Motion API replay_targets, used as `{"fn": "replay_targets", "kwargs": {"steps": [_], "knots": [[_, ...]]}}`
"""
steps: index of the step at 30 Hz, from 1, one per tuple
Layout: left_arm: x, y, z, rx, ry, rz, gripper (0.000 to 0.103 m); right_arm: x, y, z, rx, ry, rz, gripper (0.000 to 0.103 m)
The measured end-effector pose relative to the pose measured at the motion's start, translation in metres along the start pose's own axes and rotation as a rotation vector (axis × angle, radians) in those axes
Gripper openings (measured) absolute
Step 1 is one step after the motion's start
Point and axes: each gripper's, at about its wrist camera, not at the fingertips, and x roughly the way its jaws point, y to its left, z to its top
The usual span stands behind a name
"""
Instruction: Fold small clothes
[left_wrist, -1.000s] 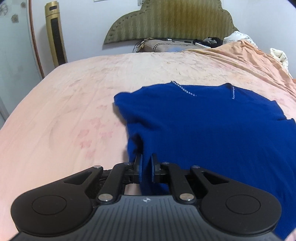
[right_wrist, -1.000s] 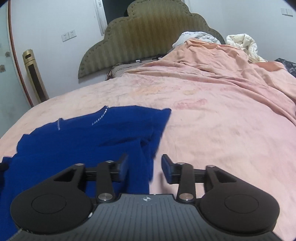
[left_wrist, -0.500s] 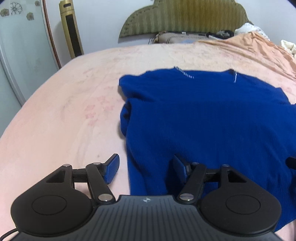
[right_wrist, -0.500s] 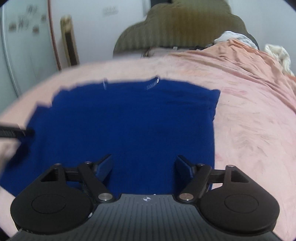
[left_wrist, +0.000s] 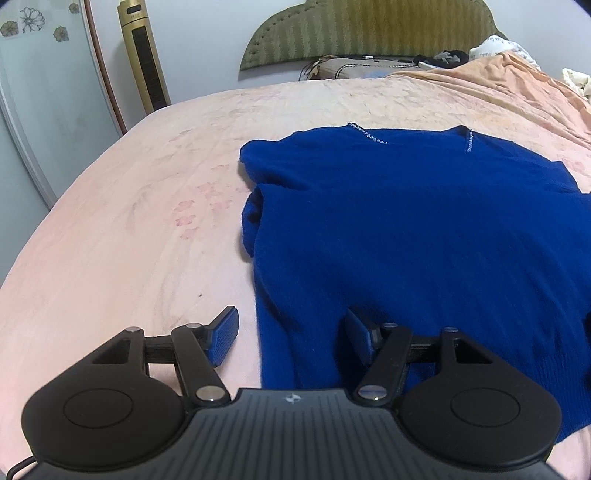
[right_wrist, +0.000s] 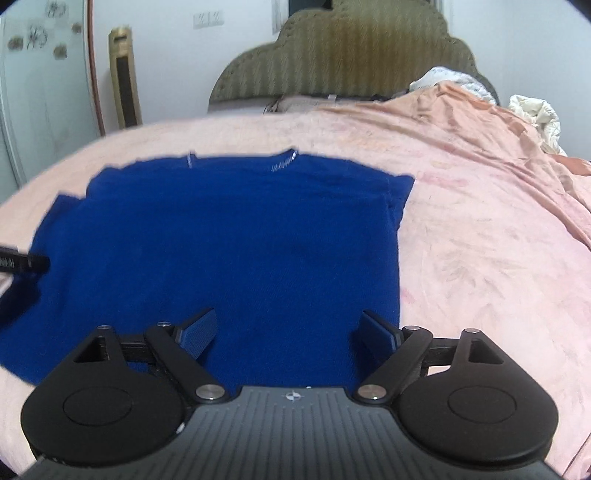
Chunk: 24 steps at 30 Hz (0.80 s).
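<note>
Left wrist view: the blue top (left_wrist: 424, 229) lies spread on the bed (left_wrist: 129, 240), neckline toward the headboard (left_wrist: 369, 33), hem nearest the camera.
Left hand-held gripper (left_wrist: 291, 338): jaws apart, nothing pinched; they have just been opening. One finger sits over bare sheet, the other over the cloth, so the garment's side edge runs between them, likely because that edge was just let go.
Left sleeve: bunched and tucked in against the body of the top, which suggests the side fold is partly made.
Right wrist view: the same blue top (right_wrist: 221, 240) fills the middle, its right side already turned in to a straight edge.
Right hand-held gripper (right_wrist: 288, 334): jaws wide and empty, just opened further, hovering above the hem; whether the pads brush the fabric is hard to tell, since this view is blurred.
Stage: a judgement only: the sides look folded, and the hem-to-neck fold seems still to come.
Placement: both grippers sit at the near hem, well placed to lift it.
</note>
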Motion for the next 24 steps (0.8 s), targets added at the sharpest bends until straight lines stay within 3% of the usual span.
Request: {"fn": "replay_targets", "kwargs": {"steps": [6,9,13,18,24], "knots": [[-0.008,-0.005,-0.001,0.017,0.0,-0.012,0.064,-0.001,0.002,-0.011,-0.015,0.008,-0.004,0.092],[-0.017,-0.003,-0.005,0.036,-0.015,-0.046,0.077,-0.011,-0.003,-0.01,0.015,-0.021,-0.002,0.092],[-0.027,0.006,-0.018,0.044,-0.012,-0.086,0.079,-0.029,-0.024,-0.012,0.08,-0.057,-0.002,0.092],[-0.03,0.03,-0.038,-0.01,0.023,-0.162,0.079,-0.044,-0.054,-0.024,0.175,-0.038,0.018,0.087],[-0.025,0.043,-0.046,-0.085,0.049,-0.197,0.079,-0.051,-0.065,-0.036,0.242,-0.027,0.076,0.087]]}}
